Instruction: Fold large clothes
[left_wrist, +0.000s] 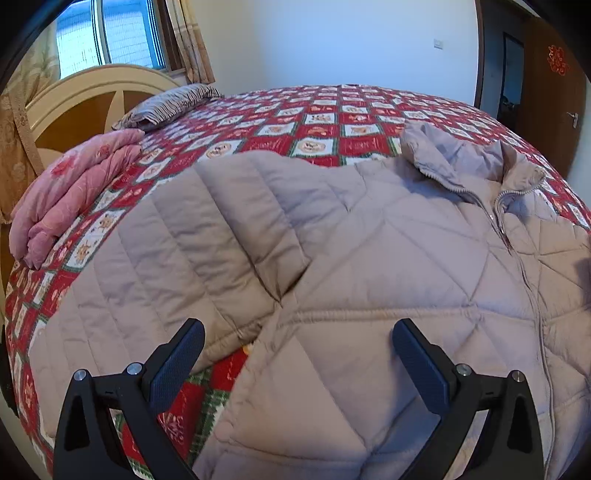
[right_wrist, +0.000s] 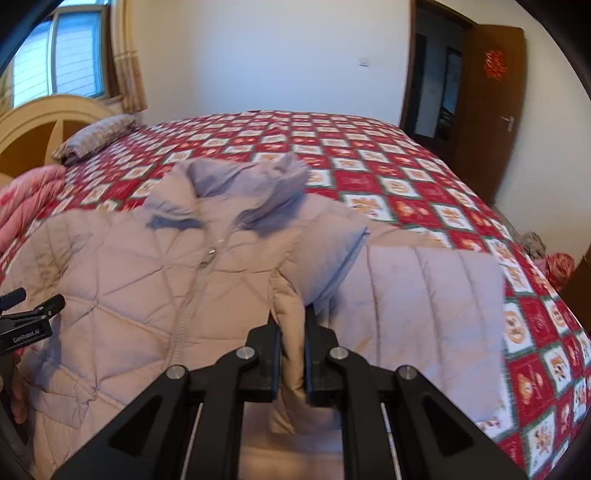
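A beige quilted puffer jacket (left_wrist: 369, 258) lies front-up on the bed, zipper (left_wrist: 524, 266) closed, collar at the far side. One sleeve (left_wrist: 207, 236) lies spread to the left. My left gripper (left_wrist: 297, 343) is open and empty, hovering above the jacket's body near the armpit. In the right wrist view the jacket (right_wrist: 147, 280) fills the left, with the other sleeve (right_wrist: 424, 302) to the right. My right gripper (right_wrist: 293, 317) is shut on a fold of jacket fabric at the shoulder seam. The left gripper shows at the left edge (right_wrist: 29, 306).
The bed has a red and white patterned quilt (left_wrist: 325, 125). A folded pink blanket (left_wrist: 70, 199) and a striped pillow (left_wrist: 166, 107) lie by the cream headboard (left_wrist: 92, 92). A brown door (right_wrist: 491, 110) stands open at the right. Small items (right_wrist: 554, 262) lie off the bed's right edge.
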